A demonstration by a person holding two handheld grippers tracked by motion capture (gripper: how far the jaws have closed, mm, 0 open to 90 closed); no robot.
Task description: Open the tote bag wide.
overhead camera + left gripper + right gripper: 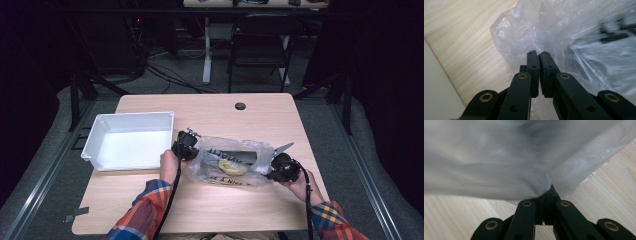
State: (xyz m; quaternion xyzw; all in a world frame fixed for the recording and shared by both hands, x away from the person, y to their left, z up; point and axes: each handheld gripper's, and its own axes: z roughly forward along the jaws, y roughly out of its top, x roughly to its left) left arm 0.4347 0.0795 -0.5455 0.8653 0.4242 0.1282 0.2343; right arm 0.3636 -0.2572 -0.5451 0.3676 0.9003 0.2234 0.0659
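Observation:
A clear plastic bag (231,161) with black print lies on the wooden table (210,112), with a yellowish round thing (232,167) and a dark flat object (240,155) inside it. My left gripper (192,149) is shut on the bag's left edge; in the left gripper view its jaws (538,55) pinch a fold of the film (524,37). My right gripper (274,169) is shut on the bag's right edge, and in the right gripper view the plastic (499,165) bunches where the jaws (548,193) meet.
A white rectangular bin (129,141) stands on the table just left of my left hand. A small round hole (240,106) sits near the table's far edge. A dark chair (260,45) and desk legs stand beyond the table.

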